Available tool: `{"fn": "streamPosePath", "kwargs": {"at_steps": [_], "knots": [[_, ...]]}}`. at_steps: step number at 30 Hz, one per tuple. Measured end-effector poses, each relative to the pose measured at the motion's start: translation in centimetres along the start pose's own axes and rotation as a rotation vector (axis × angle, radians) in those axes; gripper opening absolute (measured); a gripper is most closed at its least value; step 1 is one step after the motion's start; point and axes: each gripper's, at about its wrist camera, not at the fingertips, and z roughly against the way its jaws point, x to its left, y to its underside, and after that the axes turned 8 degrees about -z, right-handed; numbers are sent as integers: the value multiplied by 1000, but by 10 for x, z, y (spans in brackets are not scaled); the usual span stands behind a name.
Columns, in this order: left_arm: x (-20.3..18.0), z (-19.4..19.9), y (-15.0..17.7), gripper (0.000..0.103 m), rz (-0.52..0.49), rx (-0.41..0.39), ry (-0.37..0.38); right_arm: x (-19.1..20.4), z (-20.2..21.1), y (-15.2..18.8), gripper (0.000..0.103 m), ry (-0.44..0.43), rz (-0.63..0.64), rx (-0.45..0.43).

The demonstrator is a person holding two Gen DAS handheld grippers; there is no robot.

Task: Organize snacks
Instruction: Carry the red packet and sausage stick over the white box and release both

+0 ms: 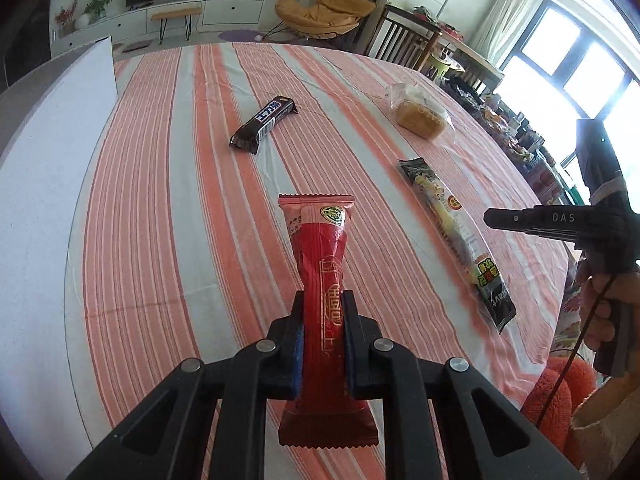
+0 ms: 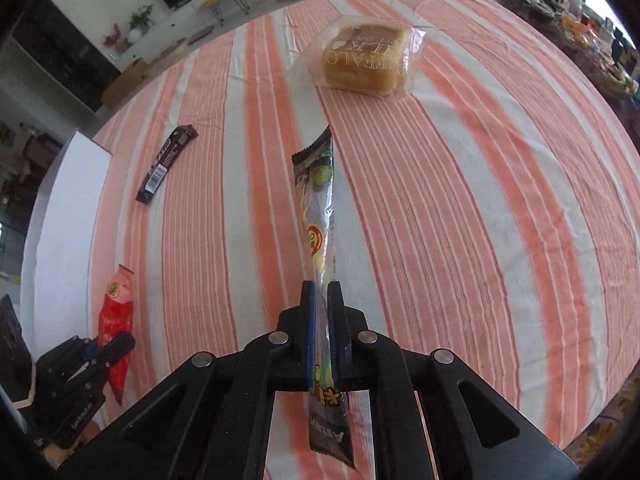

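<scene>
My left gripper [image 1: 322, 312] is shut on a red snack packet [image 1: 320, 264], which sticks out forward over the striped tablecloth [image 1: 168, 184]. It also shows in the right wrist view [image 2: 114, 312]. My right gripper [image 2: 321, 292] is shut on a long black and yellow snack stick [image 2: 318, 208], which also shows in the left wrist view [image 1: 456, 236]. A dark chocolate bar [image 1: 264, 119] lies further out, also seen in the right wrist view [image 2: 166, 164]. A wrapped bread cake [image 2: 366, 60] lies at the far side, also seen in the left wrist view [image 1: 420, 114].
A white box [image 1: 52, 160] stands along the table's left edge, also seen in the right wrist view [image 2: 64, 216]. Chairs [image 1: 400, 40] and a cluttered side table stand beyond the far right edge. An orange cushion [image 1: 556, 392] is at the near right.
</scene>
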Motion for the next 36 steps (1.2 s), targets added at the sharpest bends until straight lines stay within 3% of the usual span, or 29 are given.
{"fn": "streamPosePath", "kwargs": {"at_steps": [4, 5, 7, 8, 9, 13, 14, 15, 17, 18, 24, 27, 31, 36], "knots": [[7, 18, 14, 15, 64, -41, 14, -3, 2, 6, 6, 77, 56, -14], [8, 22, 16, 15, 70, -47, 9, -1, -2, 11, 11, 96, 74, -18], [10, 28, 19, 15, 79, -56, -2, 2, -6, 15, 31, 104, 96, -30], [10, 31, 20, 15, 82, -62, -2, 6, -9, 18, 59, 96, 113, -38], [10, 35, 21, 15, 83, -68, -4, 10, -12, 20, 63, 105, 136, -44], [6, 51, 19, 14, 77, -101, 7, 27, -45, 30, 59, 188, 257, 1], [4, 56, 19, 14, 74, -111, 14, 29, -44, 31, 54, 196, 278, -47], [3, 62, 19, 14, 73, -121, 23, 31, -44, 29, 24, 175, 274, -45], [3, 77, 21, 14, 73, -144, 39, 31, -42, 25, 18, 171, 239, -21], [4, 85, 21, 14, 72, -156, 45, 28, -40, 24, 11, 128, 225, -5], [21, 119, 34, 14, 138, -203, 95, -8, -14, 32, 11, -167, -12, 38], [39, 142, 41, 14, 191, -230, 113, -5, 5, 39, 11, -289, -71, 40], [76, 190, 51, 14, 260, -301, 50, 70, 42, 48, 11, -439, 41, 55], [141, 246, 66, 14, 350, -360, -161, 216, 71, 72, 11, -629, 243, 100]]}}
